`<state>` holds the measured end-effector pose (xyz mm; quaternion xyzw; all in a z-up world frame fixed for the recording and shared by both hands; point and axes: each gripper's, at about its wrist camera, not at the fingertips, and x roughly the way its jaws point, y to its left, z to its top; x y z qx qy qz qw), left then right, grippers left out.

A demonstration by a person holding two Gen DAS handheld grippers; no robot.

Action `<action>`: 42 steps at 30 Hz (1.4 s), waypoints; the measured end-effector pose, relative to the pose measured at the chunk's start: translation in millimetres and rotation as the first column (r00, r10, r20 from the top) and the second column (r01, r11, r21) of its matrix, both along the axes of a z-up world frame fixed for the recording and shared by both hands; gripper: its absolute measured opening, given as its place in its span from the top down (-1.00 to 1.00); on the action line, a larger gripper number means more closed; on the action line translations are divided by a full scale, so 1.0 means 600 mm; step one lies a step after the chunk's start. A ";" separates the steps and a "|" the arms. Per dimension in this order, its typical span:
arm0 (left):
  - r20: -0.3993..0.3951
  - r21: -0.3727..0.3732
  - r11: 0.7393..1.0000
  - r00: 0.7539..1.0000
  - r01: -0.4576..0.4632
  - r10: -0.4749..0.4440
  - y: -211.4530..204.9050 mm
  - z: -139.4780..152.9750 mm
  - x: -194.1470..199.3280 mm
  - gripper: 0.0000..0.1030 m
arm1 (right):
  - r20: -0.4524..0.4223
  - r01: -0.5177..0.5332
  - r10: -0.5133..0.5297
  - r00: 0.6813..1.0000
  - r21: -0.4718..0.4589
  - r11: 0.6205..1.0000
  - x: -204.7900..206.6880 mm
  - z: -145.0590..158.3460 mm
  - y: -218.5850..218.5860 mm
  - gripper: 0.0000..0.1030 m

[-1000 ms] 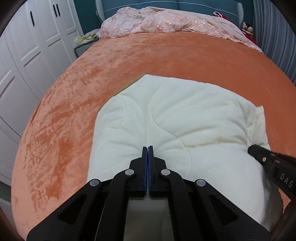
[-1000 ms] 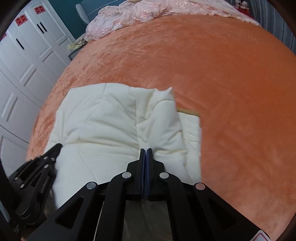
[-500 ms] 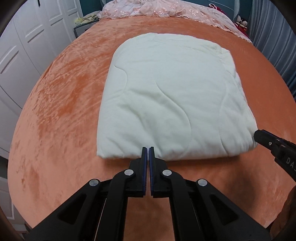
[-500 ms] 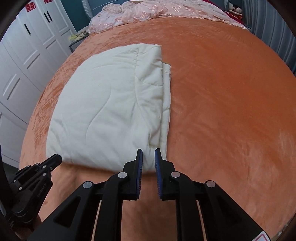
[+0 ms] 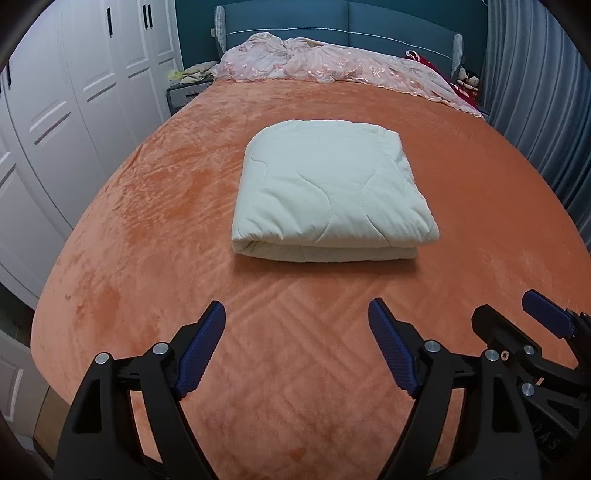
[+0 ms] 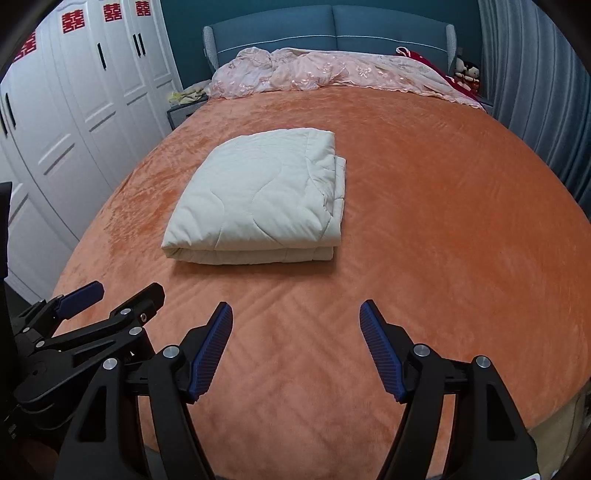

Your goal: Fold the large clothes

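Note:
A cream quilted blanket (image 5: 328, 192) lies folded in a thick rectangle on the orange bedspread (image 5: 147, 221); it also shows in the right wrist view (image 6: 258, 199). My left gripper (image 5: 297, 314) is open and empty, well short of the blanket's near edge. My right gripper (image 6: 295, 314) is open and empty too, also back from the blanket. Each gripper shows in the other's view: the right one (image 5: 517, 317) at the lower right, the left one (image 6: 122, 291) at the lower left.
A pink embroidered cover (image 5: 332, 62) is bunched along the blue headboard (image 5: 369, 33). White wardrobe doors (image 5: 74, 92) stand to the left, a nightstand (image 5: 184, 92) beside the bed, grey curtains (image 5: 535, 92) to the right.
Both grippers let go of the blanket, opened wide and drew back toward the foot of the bed. The blanket now lies flat and folded.

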<state>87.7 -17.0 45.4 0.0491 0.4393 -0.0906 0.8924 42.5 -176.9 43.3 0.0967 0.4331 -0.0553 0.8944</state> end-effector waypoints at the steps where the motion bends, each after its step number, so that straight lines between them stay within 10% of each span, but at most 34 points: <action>1: -0.001 -0.007 1.000 1.000 -0.005 0.005 0.003 0.000 -0.010 -0.59 | 0.001 0.003 -0.003 1.000 -0.002 1.000 -0.012 0.001 0.003 -0.38; 42: 0.090 0.046 0.991 0.989 -0.126 0.121 0.044 -0.017 -0.173 -0.67 | 0.045 0.036 -0.032 0.998 -0.094 0.995 -0.172 -0.011 0.063 -0.40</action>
